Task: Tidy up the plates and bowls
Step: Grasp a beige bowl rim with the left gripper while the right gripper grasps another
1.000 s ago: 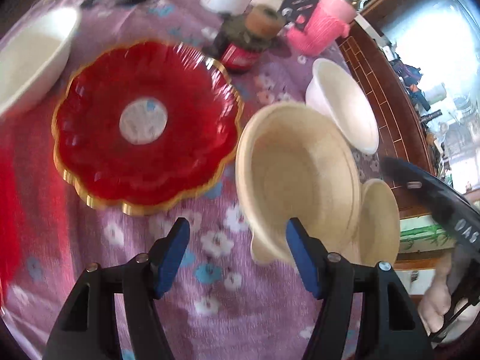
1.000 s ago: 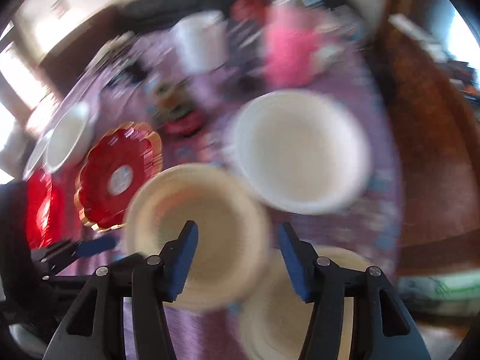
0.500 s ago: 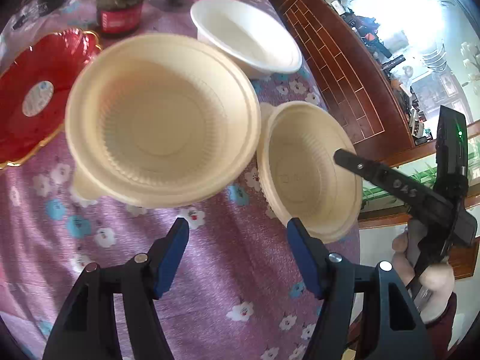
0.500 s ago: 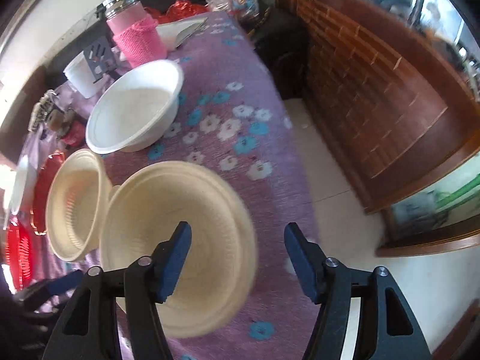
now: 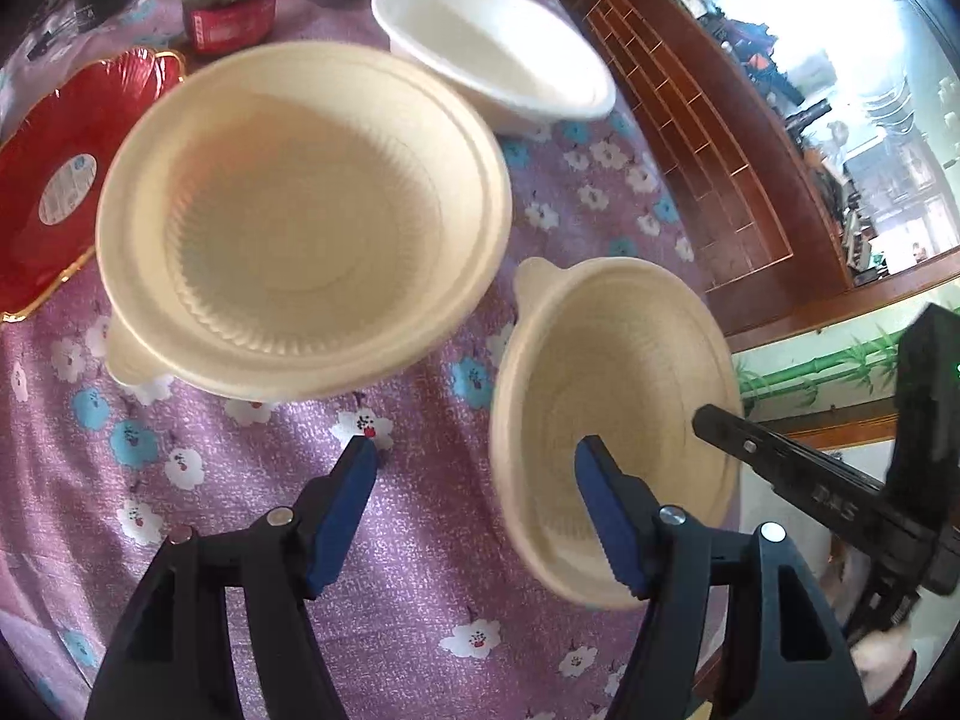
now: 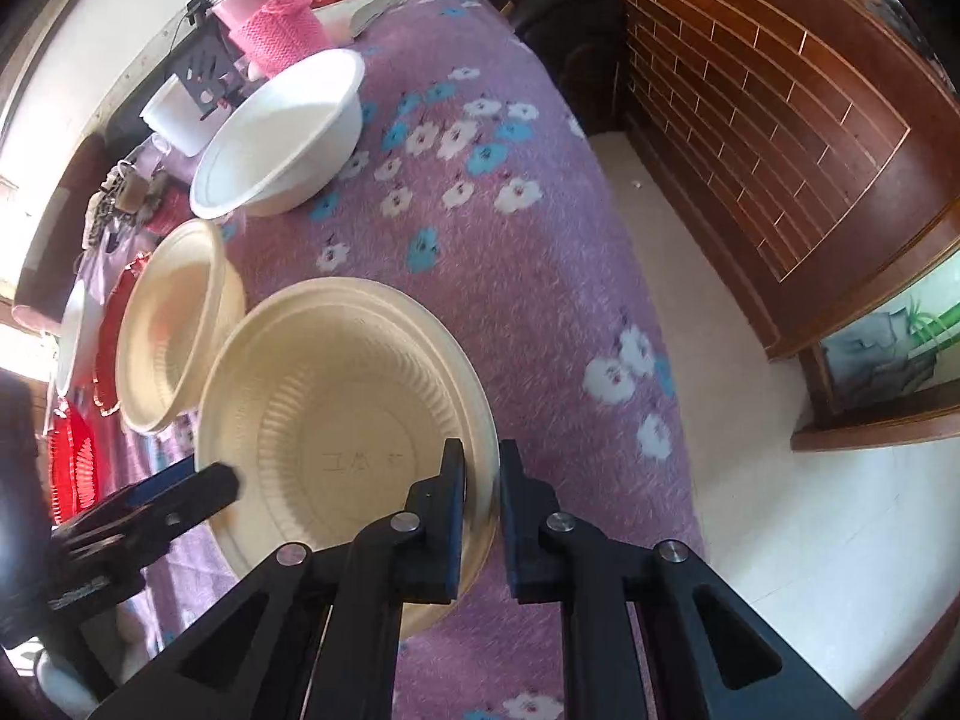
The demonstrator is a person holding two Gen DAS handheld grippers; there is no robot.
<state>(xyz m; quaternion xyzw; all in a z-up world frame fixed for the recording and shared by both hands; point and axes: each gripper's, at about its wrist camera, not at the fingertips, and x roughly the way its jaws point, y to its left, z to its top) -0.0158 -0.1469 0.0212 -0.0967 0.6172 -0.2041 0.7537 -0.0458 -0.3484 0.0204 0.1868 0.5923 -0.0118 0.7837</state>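
Right gripper [image 6: 480, 516] pinching near bowl [image 6: 336, 420] rim; left gripper [image 5: 474, 516] spread, empty. Light, flexible; best gripped at rim.

2 bowls [image 5: 300, 222] [image 5: 612, 414] side by side on the tablecloth [image 5: 420, 570] — third bowl [image 5: 492, 42] behind; plate [image 5: 66, 180] left

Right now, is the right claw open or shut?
Shut: the right claw pinches the rim of the near beige bowl, one finger inside and one outside.

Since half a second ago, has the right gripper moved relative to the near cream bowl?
Yes. The right gripper was open over the near cream bowl; now it is shut on the bowl's right rim, having shifted rightward toward the bare purple tablecloth.
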